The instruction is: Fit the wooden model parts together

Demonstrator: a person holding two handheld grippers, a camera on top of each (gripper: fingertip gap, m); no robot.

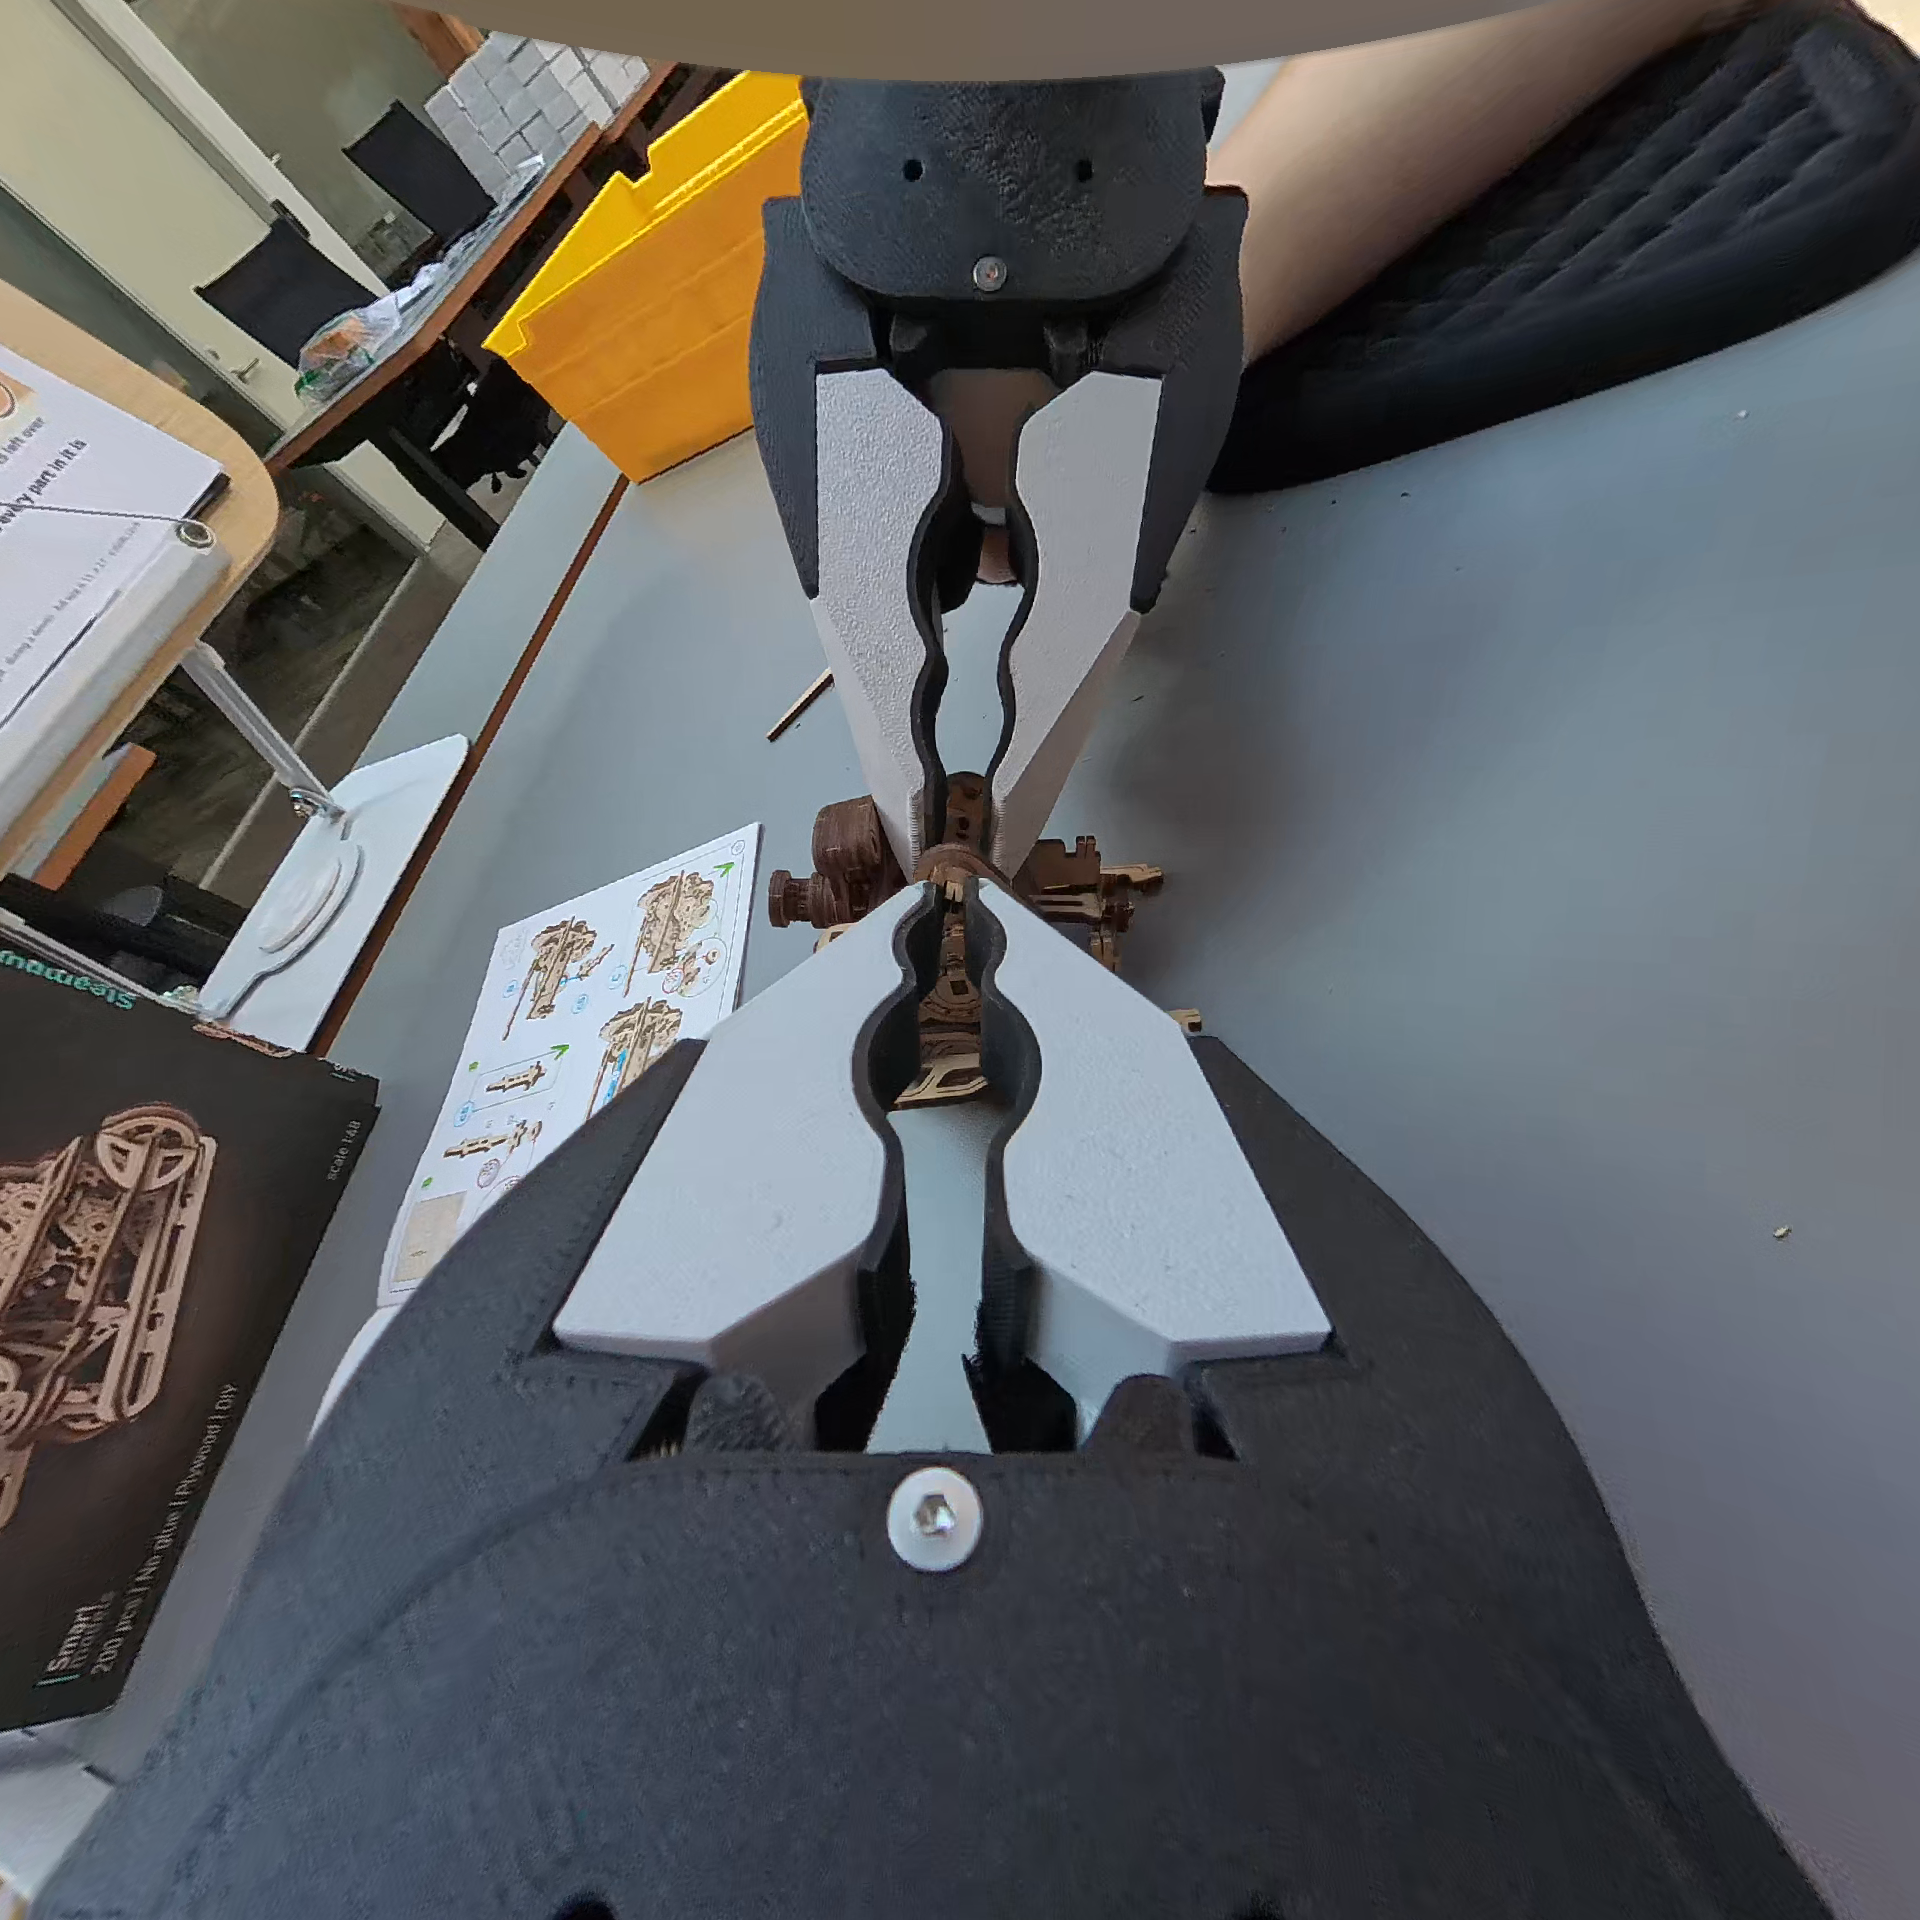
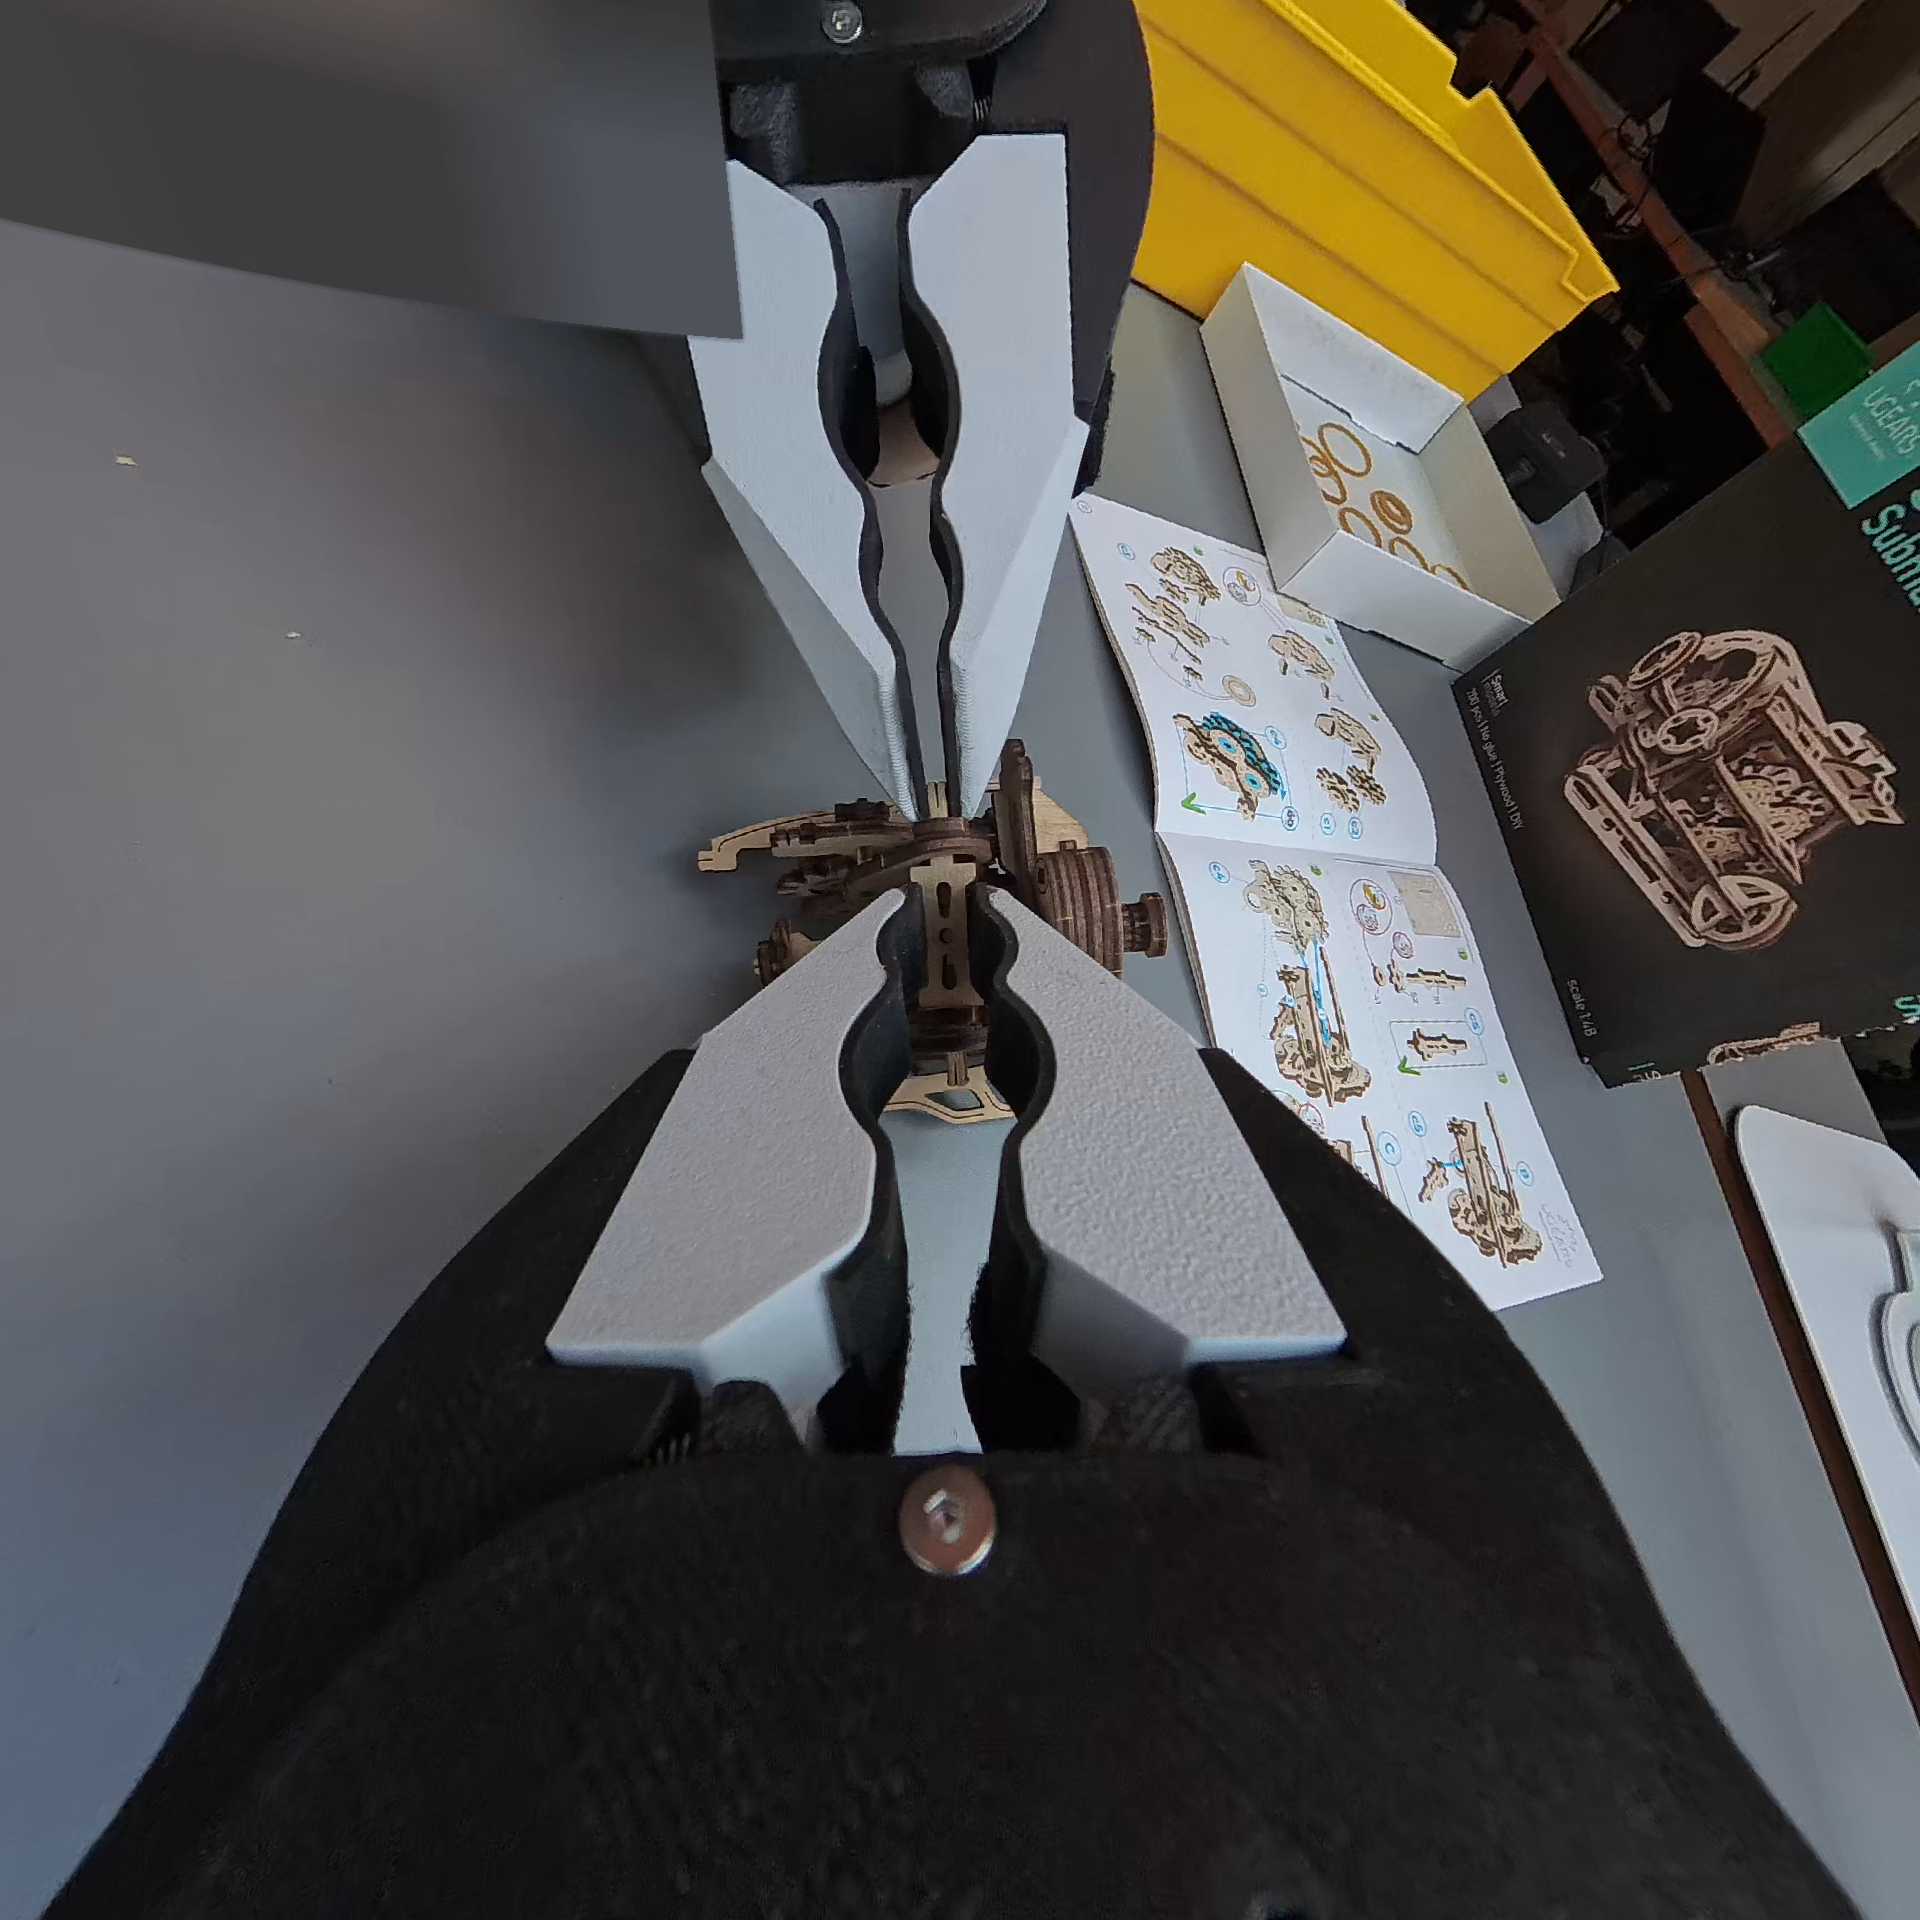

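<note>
My left gripper [image 1: 943, 891] and right gripper [image 2: 943, 896] meet tip to tip over the grey table [image 1: 1455, 935], each nearly closed and pinching a thin part of the wooden model [image 2: 935, 862] between its fingertips. In the left wrist view the right gripper [image 1: 961, 805] comes down from above onto the same model [image 1: 951, 977], which sits low over the table between the two tools; I cannot tell whether it rests on the surface. The left one [image 2: 935, 805] faces me likewise in the right wrist view. An open instruction sheet [image 2: 1340, 894] lies just beside the model, with the dark kit box [image 2: 1714, 790] past it, a white tray [image 2: 1361, 468] of loose rings and yellow bins [image 2: 1351, 156] farther off.
</note>
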